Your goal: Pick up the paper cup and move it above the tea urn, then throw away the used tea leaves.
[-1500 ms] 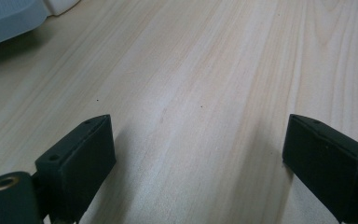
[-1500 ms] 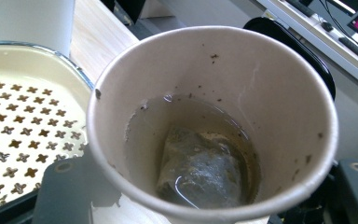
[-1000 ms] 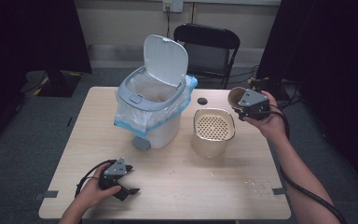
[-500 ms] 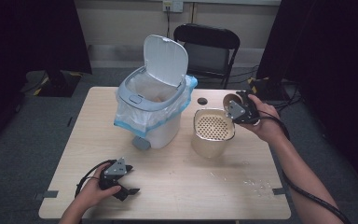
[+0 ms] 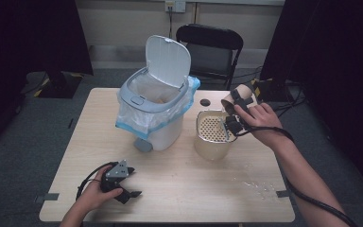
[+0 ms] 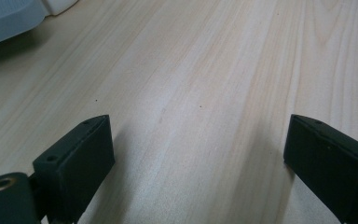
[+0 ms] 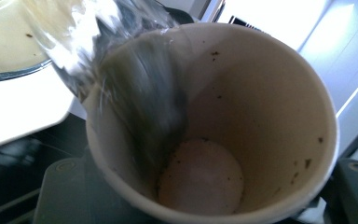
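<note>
since a second ago the right gripper [image 5: 231, 113] has carried its paper cup [image 5: 240, 96] leftward and slightly down, from beyond the far right corner of the surface [image 5: 208, 189] to a spot above the right rim of the strainer tub [image 5: 212, 135]. the left gripper [image 5: 123, 182] has kept its place near the front left edge, and its jaws have just been opening a little, with nothing between them.

the right gripper is clamped on the cup, jaws partly closed against its sides. the cup [image 7: 214, 126] is tipped over toward the tub, and the right gripper view looks straight into its mouth: the inside is nearly empty, with dark specks on the walls and a pale bottom. something clear and wet-looking blurs past its upper left edge; what it is cannot be told.

the left gripper [image 6: 200, 163] rests low over bare wood, jaws wide apart and empty.

the step in hand looks like emptying the cup through the perforated insert of the tub, so liquid drains off before the cup goes elsewhere. the lined bin [image 5: 156, 111] stands open just left of the tub, lid up.

next, the right hand probably has to hold the tilt until dripping stops, then swing the cup left over the bin and release it there, keeping the grip gentle enough not to crush the paper.
</note>
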A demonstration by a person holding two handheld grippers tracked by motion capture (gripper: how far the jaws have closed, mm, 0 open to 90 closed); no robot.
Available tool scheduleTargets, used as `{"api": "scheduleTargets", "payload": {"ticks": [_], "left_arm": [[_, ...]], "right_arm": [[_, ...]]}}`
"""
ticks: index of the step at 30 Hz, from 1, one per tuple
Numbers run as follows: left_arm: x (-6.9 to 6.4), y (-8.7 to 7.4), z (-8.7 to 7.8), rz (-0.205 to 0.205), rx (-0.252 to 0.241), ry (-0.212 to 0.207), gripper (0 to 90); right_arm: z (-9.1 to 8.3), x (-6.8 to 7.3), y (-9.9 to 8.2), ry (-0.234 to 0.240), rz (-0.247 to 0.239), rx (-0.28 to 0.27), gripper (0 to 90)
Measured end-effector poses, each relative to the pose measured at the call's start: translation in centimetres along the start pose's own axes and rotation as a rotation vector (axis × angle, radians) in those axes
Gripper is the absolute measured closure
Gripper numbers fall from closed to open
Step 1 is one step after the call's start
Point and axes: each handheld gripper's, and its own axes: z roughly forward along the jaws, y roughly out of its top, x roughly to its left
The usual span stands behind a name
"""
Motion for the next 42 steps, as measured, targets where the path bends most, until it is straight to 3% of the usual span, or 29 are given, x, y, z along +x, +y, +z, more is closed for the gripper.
{"api": "scheduleTargets", "payload": {"ticks": [1, 3, 5, 6, 9, 10, 12, 14, 16, 19, 23, 30, 36, 39, 42], "left_arm": [[0.0, 0.0, 0.0, 0.003, 0.002, 0.001, 7.8], [0.0, 0.0, 0.0, 0.000, 0.000, 0.000, 7.8], [0.0, 0.0, 0.0, 0.003, 0.002, 0.001, 7.8], [0.0, 0.0, 0.0, 0.000, 0.000, 0.000, 7.8], [0.0, 0.0, 0.0, 0.001, 0.001, 0.000, 7.8], [0.0, 0.0, 0.0, 0.000, 0.000, 0.000, 7.8], [0.0, 0.0, 0.0, 0.000, 0.001, 0.000, 7.8], [0.0, 0.0, 0.0, 0.000, 0.000, 0.000, 7.8], [0.0, 0.0, 0.0, 0.000, 0.000, 0.000, 7.8], [0.0, 0.0, 0.0, 0.000, 0.003, 0.001, 7.8], [0.0, 0.0, 0.0, 0.000, 0.001, 0.000, 7.8], [0.0, 0.0, 0.1, 0.003, -0.003, -0.001, 6.8], [0.0, 0.0, 0.1, 0.003, -0.003, -0.001, 6.8], [0.0, 0.0, 0.1, 0.003, -0.003, -0.001, 6.8], [0.0, 0.0, 0.1, 0.003, -0.003, 0.000, 6.8]], "right_arm": [[-0.2, 0.0, 0.5, -0.058, -0.085, 0.011, 29.3], [-0.2, -0.1, 0.5, -0.047, -0.067, 0.015, 29.3], [-0.1, -0.3, 0.1, -0.044, -0.011, 0.027, 29.0], [0.0, -0.5, -0.2, -0.017, 0.056, 0.020, 28.8], [0.2, -1.4, -1.7, 0.094, 0.349, -0.014, 28.6], [0.4, -1.6, -2.3, 0.157, 0.460, -0.043, 28.6], [0.7, -1.8, -3.3, 0.224, 0.612, -0.076, 28.6], [0.9, -1.7, -3.8, 0.287, 0.731, -0.107, 28.6], [1.2, -1.8, -4.5, 0.341, 0.819, -0.130, 28.7], [1.6, -1.7, -5.1, 0.450, 1.030, -0.178, 28.6], [1.8, -1.7, -5.7, 0.540, 1.194, -0.213, 28.6], [2.1, -1.9, -6.0, 0.637, 1.346, -0.245, 28.5], [2.2, -2.0, -6.0, 0.667, 1.391, -0.262, 28.4], [2.3, -2.0, -6.2, 0.689, 1.448, -0.293, 28.4], [2.4, -2.0, -6.4, 0.700, 1.436, -0.284, 28.3]]}}
